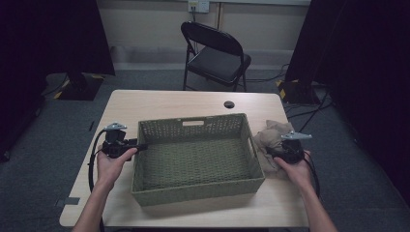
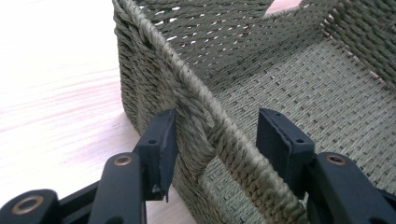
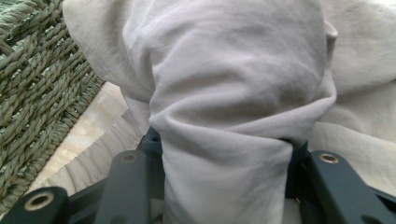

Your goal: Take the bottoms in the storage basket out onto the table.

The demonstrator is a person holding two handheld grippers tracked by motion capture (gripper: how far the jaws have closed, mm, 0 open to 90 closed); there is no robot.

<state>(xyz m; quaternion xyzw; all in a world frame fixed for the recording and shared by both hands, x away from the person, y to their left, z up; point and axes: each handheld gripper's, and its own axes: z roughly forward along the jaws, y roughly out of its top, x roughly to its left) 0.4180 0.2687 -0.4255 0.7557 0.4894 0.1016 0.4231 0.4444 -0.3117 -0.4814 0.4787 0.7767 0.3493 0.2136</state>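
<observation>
The basket (image 1: 193, 191) rim is straddled, not yet pinched, by the left tongs (image 2: 217, 140), presumably for steadying; bunched cloth (image 3: 233, 93) is gripped by the right tongs (image 3: 224, 154) for loading.

basket (image 1: 196, 191): green woven, rectangular, open top, empty, upright at the table's middle; left rim between gripper jaws
cloth (image 1: 272, 137): beige, crumpled in a heap, just right of the basket's right wall; a fold pinched between gripper jaws

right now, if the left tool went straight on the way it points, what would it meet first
The woven basket: its left rim already sits between the left tool jaws, one pad outside the wall, one inside. Straight on, the rim would likely reach the jaw base.
</observation>
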